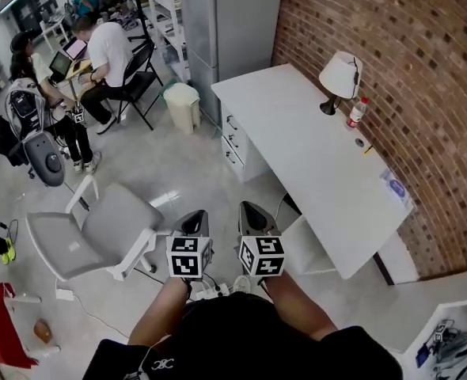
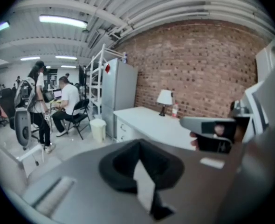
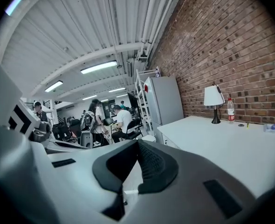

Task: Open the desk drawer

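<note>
The white desk (image 1: 320, 165) stands along the brick wall, with a stack of white drawers (image 1: 234, 141) under its far end, all pushed in. Both grippers are held close to the person's body, well short of the desk and pointing toward it. The left gripper (image 1: 194, 218) has its jaws together with nothing between them. The right gripper (image 1: 253, 212) beside it looks the same, shut and empty. In the left gripper view the left gripper (image 2: 138, 144) points at the desk (image 2: 151, 121) and drawers (image 2: 122, 129). In the right gripper view the right gripper (image 3: 136, 146) has the desk top (image 3: 221, 141) on its right.
A lamp (image 1: 340, 76) and a bottle (image 1: 357, 112) stand on the desk by the wall. A grey chair (image 1: 99, 232) is at the person's left. A white bin (image 1: 182, 105) and a tall grey cabinet (image 1: 233, 22) stand past the drawers. People sit and stand at far left.
</note>
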{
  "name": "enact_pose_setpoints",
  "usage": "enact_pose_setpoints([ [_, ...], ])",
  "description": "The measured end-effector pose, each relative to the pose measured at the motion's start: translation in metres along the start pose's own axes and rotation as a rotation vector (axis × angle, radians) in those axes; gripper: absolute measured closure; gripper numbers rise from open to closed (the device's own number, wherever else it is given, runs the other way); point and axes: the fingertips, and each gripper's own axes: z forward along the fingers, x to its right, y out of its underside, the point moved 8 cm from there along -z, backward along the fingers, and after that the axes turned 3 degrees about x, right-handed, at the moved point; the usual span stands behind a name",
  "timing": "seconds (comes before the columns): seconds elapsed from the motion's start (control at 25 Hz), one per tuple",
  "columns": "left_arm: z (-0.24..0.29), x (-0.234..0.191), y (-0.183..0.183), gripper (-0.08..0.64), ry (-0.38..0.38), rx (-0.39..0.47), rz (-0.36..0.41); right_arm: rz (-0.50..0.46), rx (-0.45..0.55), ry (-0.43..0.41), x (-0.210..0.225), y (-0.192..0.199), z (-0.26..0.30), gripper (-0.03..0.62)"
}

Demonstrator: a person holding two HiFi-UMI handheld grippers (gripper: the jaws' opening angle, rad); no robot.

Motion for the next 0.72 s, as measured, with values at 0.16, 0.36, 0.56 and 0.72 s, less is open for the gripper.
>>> enact_pose_setpoints([
  [0.16, 0.028, 0.012, -0.009, 0.56, -0.02, -0.004, -0.016, 0.016, -0.009, -0.001, 0.039, -0.011, 0.017, 0.594],
  [0.36, 0.053, 0.018, -0.019, 0.56, -0.029, -0.021, 0.011, 0.038, -0.018, 0.017, 0.066, -0.011, 0.023, 0.594],
  [0.56, 0.079, 0.023, -0.027, 0.56, -0.012, -0.017, 0.013, 0.022, -0.031, 0.048, 0.087, -0.011, 0.031, 0.592],
  [0.72, 0.101, 0.025, -0.02, 0.56, 0.007, -0.034, 0.017, 0.01, -0.04, 0.064, 0.099, -0.008, 0.042, 0.592],
])
